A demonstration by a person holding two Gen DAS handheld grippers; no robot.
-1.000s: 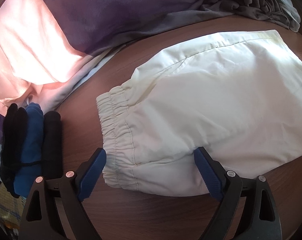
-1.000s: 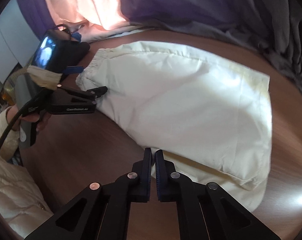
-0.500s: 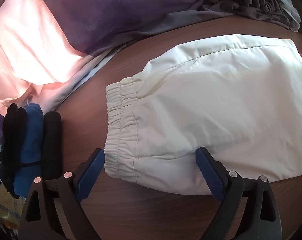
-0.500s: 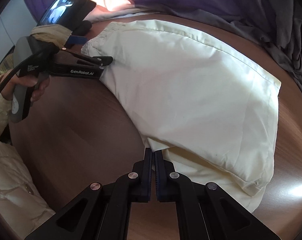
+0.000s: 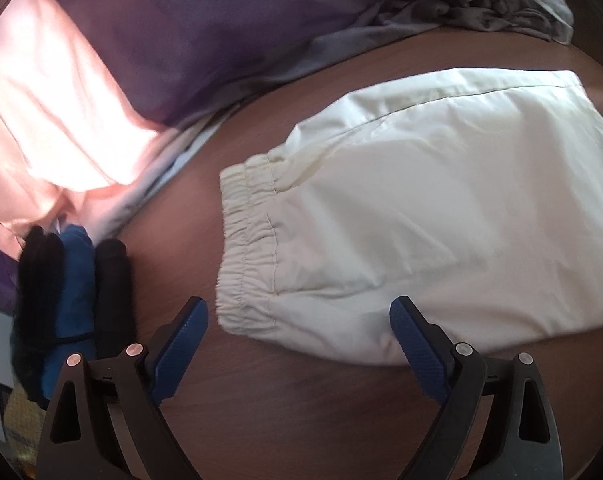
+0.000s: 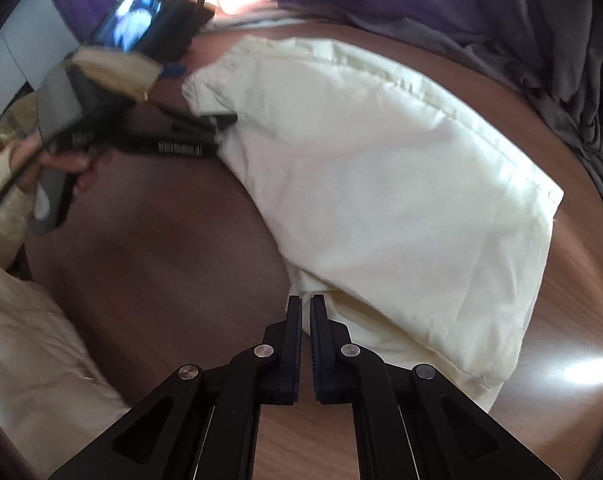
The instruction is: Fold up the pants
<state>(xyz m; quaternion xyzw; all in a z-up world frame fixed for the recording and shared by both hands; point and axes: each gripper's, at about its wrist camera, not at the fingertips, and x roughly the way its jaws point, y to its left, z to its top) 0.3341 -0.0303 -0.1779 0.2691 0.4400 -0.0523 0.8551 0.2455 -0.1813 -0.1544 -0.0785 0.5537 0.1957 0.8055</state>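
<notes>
The cream-white pants (image 5: 421,216) lie folded on the brown wooden table (image 5: 285,412), with the elastic waistband (image 5: 245,248) toward my left gripper. My left gripper (image 5: 299,312) is open, its blue pads on either side of the waistband's near corner, just above the cloth. In the right wrist view the pants (image 6: 381,184) spread across the table, and my left gripper (image 6: 221,128) reaches their waistband edge. My right gripper (image 6: 306,300) is shut, its tips at the near folded edge of the pants; no cloth shows between them.
Purple and pink fabric (image 5: 141,60) and a grey garment heap (image 5: 501,4) border the table's far side. A rolled black and blue bundle (image 5: 69,300) lies at the left. The person's cream jacket sleeve (image 6: 33,360) is at the lower left.
The pants have slid to the right and away in the left wrist view. My left gripper stays open at the waistband. My right gripper stays shut at the folded edge.
</notes>
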